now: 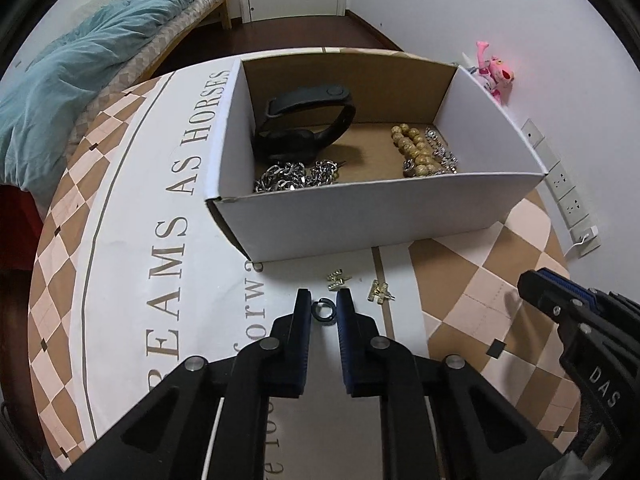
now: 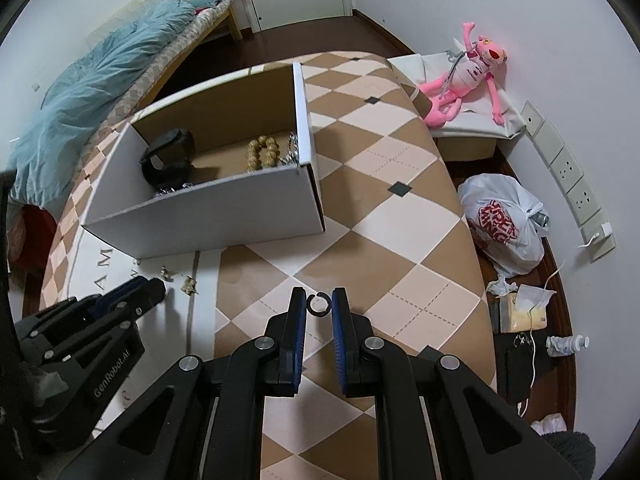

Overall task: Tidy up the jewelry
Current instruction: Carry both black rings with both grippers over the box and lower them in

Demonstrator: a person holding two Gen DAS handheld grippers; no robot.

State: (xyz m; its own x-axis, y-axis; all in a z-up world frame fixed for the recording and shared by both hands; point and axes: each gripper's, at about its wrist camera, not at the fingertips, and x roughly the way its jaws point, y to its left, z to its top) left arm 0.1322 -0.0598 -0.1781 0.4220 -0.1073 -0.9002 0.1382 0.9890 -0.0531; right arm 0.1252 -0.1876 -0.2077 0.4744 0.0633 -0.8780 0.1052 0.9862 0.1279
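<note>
Each claw, left [image 1: 324, 306] and right [image 2: 319, 303], stood slightly parted around a small black ring [image 1: 323, 311] [image 2: 319, 304] on the table, gripping nothing yet; closing off-centre could flick the thin ring away.

Both wrist views look down, close, sharing the box [image 1: 360, 216] [image 2: 208, 208].
</note>
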